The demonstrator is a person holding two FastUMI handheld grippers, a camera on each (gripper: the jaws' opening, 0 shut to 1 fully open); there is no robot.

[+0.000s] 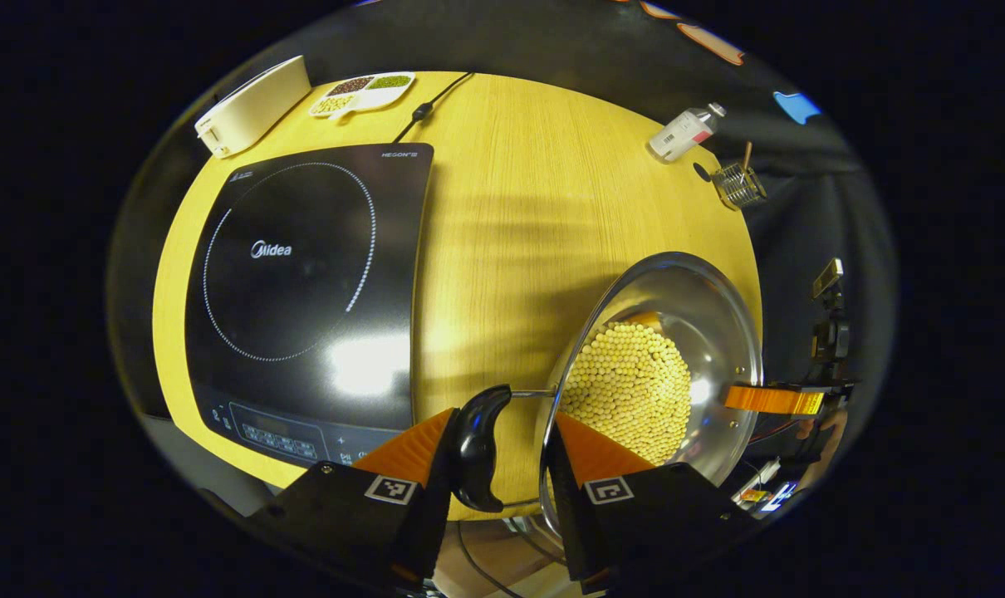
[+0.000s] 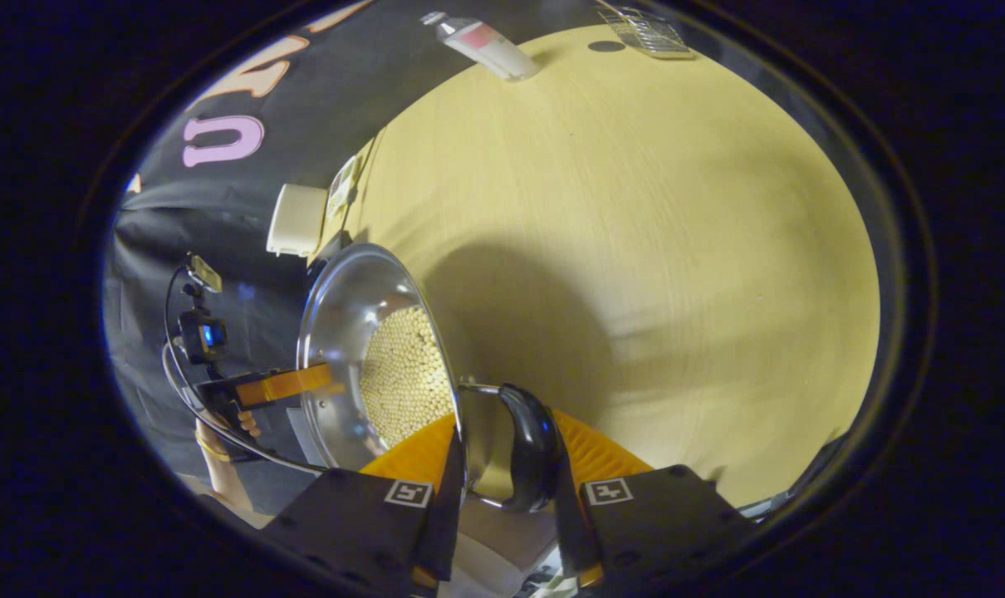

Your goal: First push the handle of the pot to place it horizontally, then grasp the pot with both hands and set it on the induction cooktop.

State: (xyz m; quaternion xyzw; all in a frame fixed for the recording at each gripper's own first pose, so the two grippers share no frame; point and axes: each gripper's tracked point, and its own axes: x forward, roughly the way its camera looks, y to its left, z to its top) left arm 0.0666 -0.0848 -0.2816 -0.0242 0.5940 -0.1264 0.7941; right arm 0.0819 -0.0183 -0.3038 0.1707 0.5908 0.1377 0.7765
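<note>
Steel pot [image 1: 702, 332] gripped by my fingers on both handles; cooktop [image 1: 303, 291] centre-left, bottle [image 1: 683, 133] upper right.

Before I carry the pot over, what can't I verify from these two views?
- Left gripper view: the pot underside, hidden by its own wall; whether it is off the table cannot be told.
- Left gripper view: the induction cooktop control icons, too small.
- Right gripper view: the right hand-held gripper grip on the pot handle, partly hidden by the fingers.
</note>
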